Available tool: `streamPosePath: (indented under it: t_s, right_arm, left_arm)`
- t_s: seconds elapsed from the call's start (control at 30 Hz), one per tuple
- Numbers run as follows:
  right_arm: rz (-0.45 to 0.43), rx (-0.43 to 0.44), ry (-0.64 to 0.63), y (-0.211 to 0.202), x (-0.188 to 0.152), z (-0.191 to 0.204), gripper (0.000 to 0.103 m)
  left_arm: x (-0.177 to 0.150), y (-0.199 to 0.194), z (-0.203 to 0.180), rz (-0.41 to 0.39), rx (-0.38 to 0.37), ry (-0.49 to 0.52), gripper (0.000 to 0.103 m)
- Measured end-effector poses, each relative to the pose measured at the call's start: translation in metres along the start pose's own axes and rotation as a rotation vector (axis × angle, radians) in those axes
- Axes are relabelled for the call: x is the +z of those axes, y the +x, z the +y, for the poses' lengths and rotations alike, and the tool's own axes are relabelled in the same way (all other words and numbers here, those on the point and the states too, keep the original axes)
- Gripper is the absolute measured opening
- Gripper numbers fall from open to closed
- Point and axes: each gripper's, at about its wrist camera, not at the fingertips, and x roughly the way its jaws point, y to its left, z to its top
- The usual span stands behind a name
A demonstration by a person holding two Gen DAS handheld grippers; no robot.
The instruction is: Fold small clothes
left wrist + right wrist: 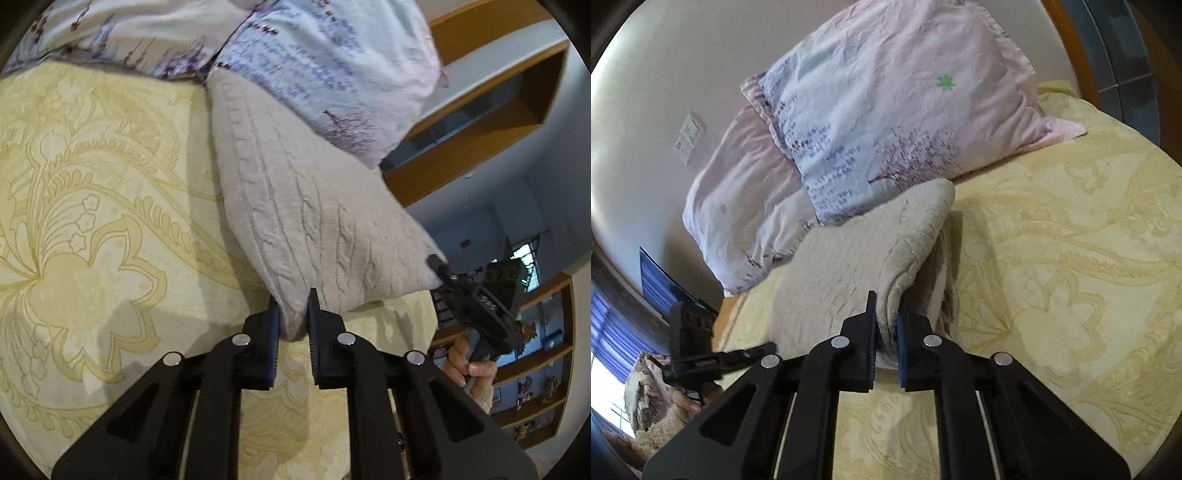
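A beige cable-knit garment (295, 206) lies on the bed, with its near edge lifted between both grippers. In the left wrist view my left gripper (293, 310) is shut on the garment's near left corner, knit fabric pinched between its pads. My right gripper (439, 264) reaches in from the right and bites the other near corner. In the right wrist view my right gripper (886, 314) is shut on a thick folded edge of the beige garment (842, 258). The left gripper (768, 349) shows at the lower left, and its tip is hidden behind my own finger.
A yellow floral bedsheet (92, 221) (1052, 258) covers the bed. Two pink and blue printed pillows (886, 110) (314, 55) lie just behind the garment and touch its far edge. Wooden shelves (480, 110) stand to the right. A person's hand (465, 362) holds the right gripper.
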Motion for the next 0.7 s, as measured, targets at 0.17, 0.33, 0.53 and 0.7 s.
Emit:
streamPosePath:
  t_s: [0.17,0.33,0.53,0.7]
  right_arm:
    - [0.078,-0.122,0.018,0.024,-0.013,-0.019,0.009]
    - [0.12,-0.097,0.045,0.026,-0.013,-0.026,0.011]
    - [0.068,-0.039,0.103,0.014,0.026,-0.025,0.059]
    - [0.09,-0.007,0.15,0.048,0.075,-0.028,0.059]
  left_arm:
    - [-0.009,0.009,0.012,0.036,0.013,-0.028,0.012]
    - [-0.011,0.01,0.009,0.038,0.038,-0.001,0.015]
    - [0.023,-0.02,0.004,-0.04,0.037,-0.019,0.058]
    - [0.094,-0.018,0.022,-0.114,0.095,-0.092,0.07]
